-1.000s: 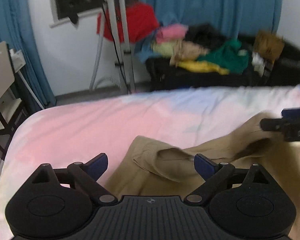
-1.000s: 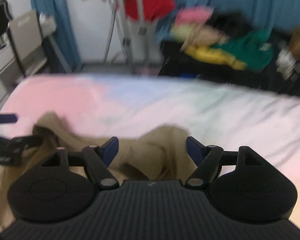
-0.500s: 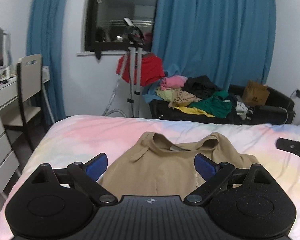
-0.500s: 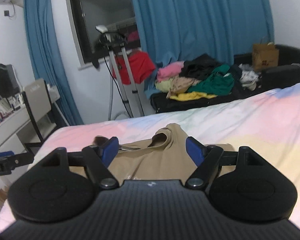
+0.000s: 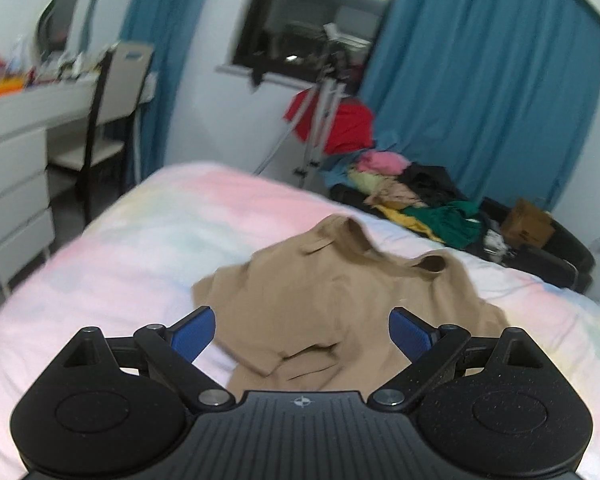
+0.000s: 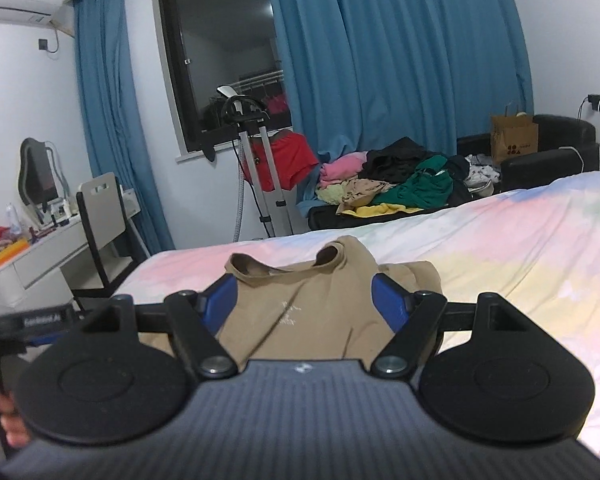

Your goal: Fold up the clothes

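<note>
- The tan shirt (image 5: pixel 340 300) lies spread on the bed (image 5: pixel 140 248), collar toward the far edge, one sleeve doubled under near you.
- Your left claw (image 5: pixel 300 332) and right claw (image 6: pixel 304 300) both stand apart, holding nothing.
- Risk: grasp over that doubled sleeve and you likely fold the crease in.
- Risk: pinching bedsheet along with cloth drags the shirt askew.
- Clothes pile (image 6: pixel 392 184), steamer stand (image 6: pixel 260 168) and chair (image 6: pixel 100 220) stand beyond the bed; nothing obstructs you.
</note>
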